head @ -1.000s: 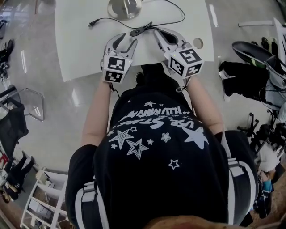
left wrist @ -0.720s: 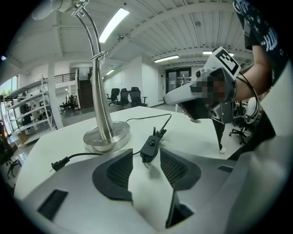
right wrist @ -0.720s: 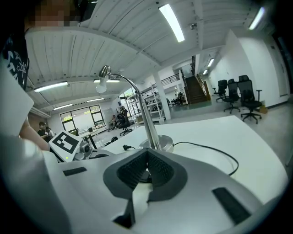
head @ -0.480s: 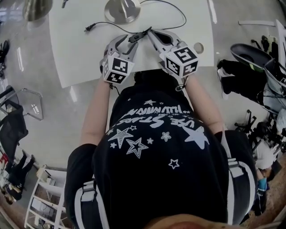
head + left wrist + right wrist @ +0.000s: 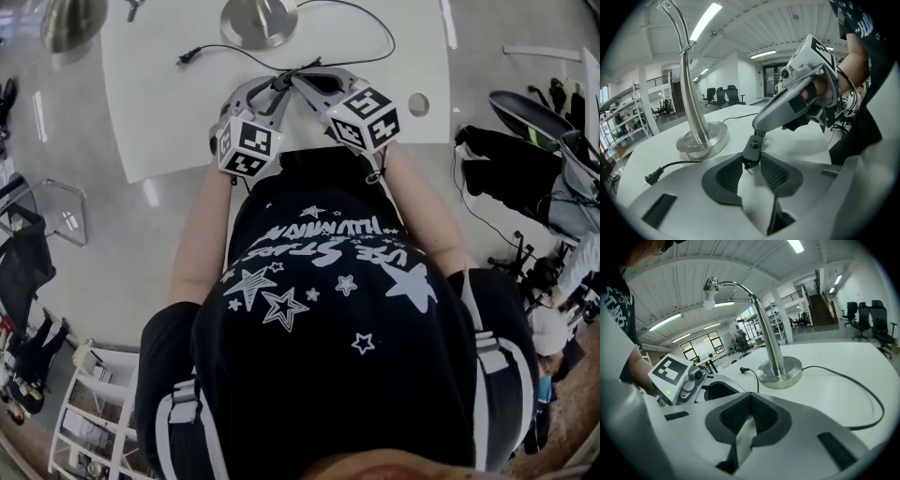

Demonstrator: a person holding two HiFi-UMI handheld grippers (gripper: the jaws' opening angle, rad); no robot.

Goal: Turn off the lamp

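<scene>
A silver lamp stands at the back of the white table (image 5: 159, 112); its round base (image 5: 259, 19) and curved stem (image 5: 689, 79) show, and the pale bulb (image 5: 709, 300) hangs from the stem's end. Along its black cord (image 5: 361, 11) sits a small black inline switch (image 5: 752, 149). My left gripper (image 5: 751, 163) has just been closing and its pads now press on the lower end of the switch, held just above the table. My right gripper (image 5: 750, 399) is shut with nothing between its pads, and its tip (image 5: 760, 132) rests against the top of the switch.
The cord's plug (image 5: 185, 58) lies loose on the table to the left. A round hole (image 5: 419, 104) is near the table's right edge. A metal shade (image 5: 70, 21) stands beyond the far left corner. Dark bags (image 5: 511, 155) lie on the floor at the right.
The left jaws have closed in on the switch and lifted it a little. The right gripper has swung left and down until its tip meets the switch.
</scene>
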